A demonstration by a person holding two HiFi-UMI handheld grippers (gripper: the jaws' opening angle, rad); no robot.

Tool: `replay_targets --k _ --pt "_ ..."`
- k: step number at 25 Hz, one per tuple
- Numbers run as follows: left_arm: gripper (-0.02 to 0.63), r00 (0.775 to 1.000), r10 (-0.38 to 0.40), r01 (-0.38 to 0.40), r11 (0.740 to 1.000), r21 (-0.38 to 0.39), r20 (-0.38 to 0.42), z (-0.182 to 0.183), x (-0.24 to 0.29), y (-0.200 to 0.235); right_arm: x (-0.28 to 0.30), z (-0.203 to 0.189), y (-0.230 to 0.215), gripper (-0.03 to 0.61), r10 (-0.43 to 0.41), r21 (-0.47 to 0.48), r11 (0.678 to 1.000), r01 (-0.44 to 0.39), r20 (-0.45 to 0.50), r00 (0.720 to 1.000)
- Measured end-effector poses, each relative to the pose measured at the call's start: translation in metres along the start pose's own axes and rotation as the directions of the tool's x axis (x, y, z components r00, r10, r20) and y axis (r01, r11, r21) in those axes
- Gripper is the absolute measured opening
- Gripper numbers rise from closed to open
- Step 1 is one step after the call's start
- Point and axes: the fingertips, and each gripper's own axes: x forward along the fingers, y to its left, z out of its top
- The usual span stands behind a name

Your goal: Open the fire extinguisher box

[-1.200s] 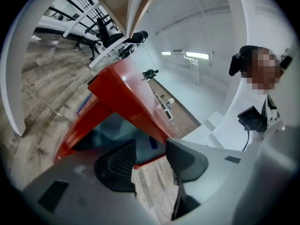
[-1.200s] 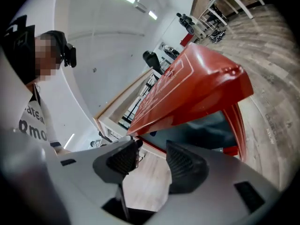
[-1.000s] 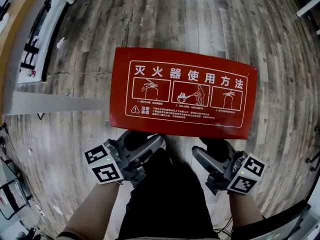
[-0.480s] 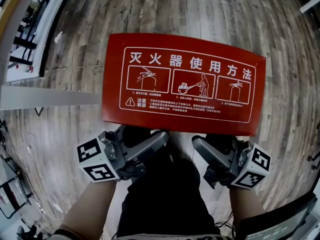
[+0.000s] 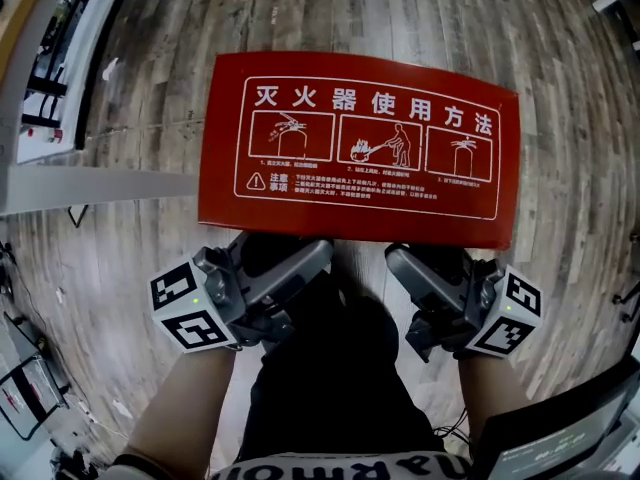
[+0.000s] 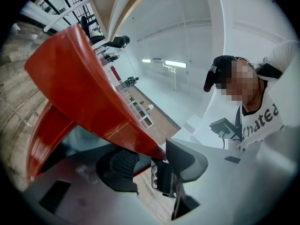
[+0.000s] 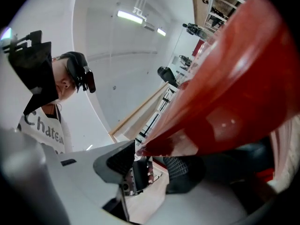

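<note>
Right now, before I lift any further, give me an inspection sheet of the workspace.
Surface: wood plank floor.
Job's things: red lid, white instruction print facing up; the box under it is hidden in the head view.
Clutter: small white scrap on the floor, far left.
Grippers: left gripper and right gripper each have their jaws on the lid's near edge.
Cables: thin dark cord by the person's right leg.
Surroundings: grey beam and white rack at left.
</note>
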Motion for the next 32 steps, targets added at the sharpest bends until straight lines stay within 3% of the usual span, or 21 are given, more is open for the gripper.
replay_targets --k 4,8,12,15,19,22,27,32 --pt "0.175 1.000 -0.001 0.001 1.000 -0.017 -0.023 0.011 0.001 -0.017 -0.001 0.015 0.019 0.190 0.016 0.066 0.998 -0.019 0.058 0.998" --pt "0.170 1.000 -0.007 0.007 1.000 -0.019 -0.007 0.032 0.003 -0.041 -0.001 0.036 0.043 0.148 0.046 0.149 0.987 -0.066 0.133 0.990" --pt "0.147 0.998 0.010 -0.007 0.998 -0.062 0.057 0.059 0.010 -0.062 -0.002 0.058 0.058 0.086 0.004 0.176 0.984 -0.039 0.194 0.981" --pt "0.101 0.997 0.048 -0.042 0.995 -0.086 0.064 0.073 0.012 -0.071 -0.002 0.070 0.066 0.077 -0.023 0.205 0.978 -0.026 0.232 0.972" --pt "0.094 0.996 0.061 -0.051 0.990 -0.129 0.072 0.089 0.019 -0.076 0.009 0.096 0.075 0.069 -0.050 0.251 0.968 -0.016 0.255 0.966" --pt "0.084 0.994 0.071 -0.055 0.981 -0.186 0.081 0.101 0.026 -0.074 0.022 0.121 0.077 0.066 -0.082 0.273 0.962 0.009 0.260 0.962" --pt "0.081 0.993 0.079 -0.050 0.951 -0.306 0.083 0.151 0.055 -0.062 0.045 0.159 0.075 0.061 -0.136 0.318 0.947 0.048 0.263 0.955" --pt "0.081 0.992 0.124 -0.114 0.931 -0.346 0.005 0.170 0.069 -0.058 0.053 0.181 0.073 0.057 -0.190 0.357 0.930 0.089 0.259 0.947"
